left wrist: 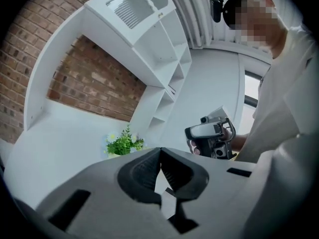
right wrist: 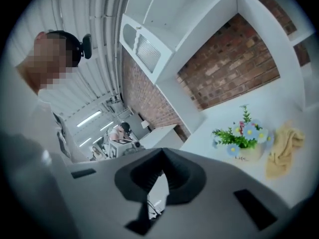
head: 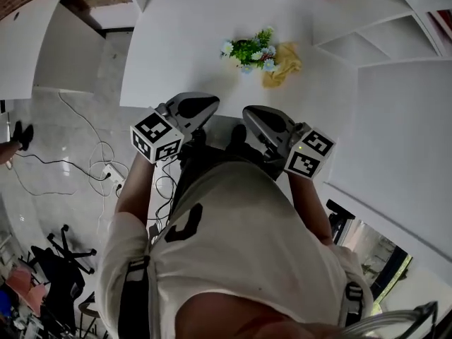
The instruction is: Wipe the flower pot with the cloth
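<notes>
A small flower pot [head: 248,51] with green leaves and blue and white flowers stands on the far part of the white table [head: 183,41]. A crumpled yellow cloth [head: 282,63] lies right beside it. In the right gripper view the pot [right wrist: 244,146] and the cloth [right wrist: 283,148] show at the right. The left gripper view shows the plant [left wrist: 123,144] far off. My left gripper [head: 210,106] and right gripper [head: 248,113] are held close to the person's chest, away from both. Each is shut and empty; the left gripper [left wrist: 160,156] and the right gripper [right wrist: 162,158] have their jaws together.
White shelving [head: 381,41] rises at the table's right, against a brick wall [right wrist: 224,63]. On the floor at the left lie cables and a power strip [head: 111,175], and an office chair [head: 63,249] stands nearby. Other people are far off in the room.
</notes>
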Action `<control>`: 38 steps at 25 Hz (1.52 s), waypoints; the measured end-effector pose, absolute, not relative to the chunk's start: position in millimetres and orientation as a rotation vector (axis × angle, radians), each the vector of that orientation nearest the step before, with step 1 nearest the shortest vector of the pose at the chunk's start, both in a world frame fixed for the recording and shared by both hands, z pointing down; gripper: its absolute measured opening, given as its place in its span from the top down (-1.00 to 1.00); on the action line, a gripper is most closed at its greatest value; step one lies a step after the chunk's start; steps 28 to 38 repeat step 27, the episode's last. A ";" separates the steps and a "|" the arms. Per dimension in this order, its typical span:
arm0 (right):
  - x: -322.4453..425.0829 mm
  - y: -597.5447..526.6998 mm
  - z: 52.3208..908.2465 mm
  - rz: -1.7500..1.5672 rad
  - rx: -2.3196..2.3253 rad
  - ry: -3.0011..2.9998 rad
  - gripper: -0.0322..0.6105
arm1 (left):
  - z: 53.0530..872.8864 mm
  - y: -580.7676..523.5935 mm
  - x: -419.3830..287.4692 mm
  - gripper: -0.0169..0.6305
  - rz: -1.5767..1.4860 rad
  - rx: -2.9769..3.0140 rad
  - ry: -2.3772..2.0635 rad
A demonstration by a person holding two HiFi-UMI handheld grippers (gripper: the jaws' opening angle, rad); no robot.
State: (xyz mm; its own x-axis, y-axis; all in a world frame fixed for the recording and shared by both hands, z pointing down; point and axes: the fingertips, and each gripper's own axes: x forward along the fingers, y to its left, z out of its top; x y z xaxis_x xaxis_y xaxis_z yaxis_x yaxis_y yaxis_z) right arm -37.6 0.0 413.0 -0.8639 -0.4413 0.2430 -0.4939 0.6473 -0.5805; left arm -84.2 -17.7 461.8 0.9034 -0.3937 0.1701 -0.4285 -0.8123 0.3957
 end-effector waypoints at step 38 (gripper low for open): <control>149.5 159.0 352.3 0.335 0.739 -3.024 0.87 | 385.8 163.7 106.8 0.88 0.032 2.659 -0.788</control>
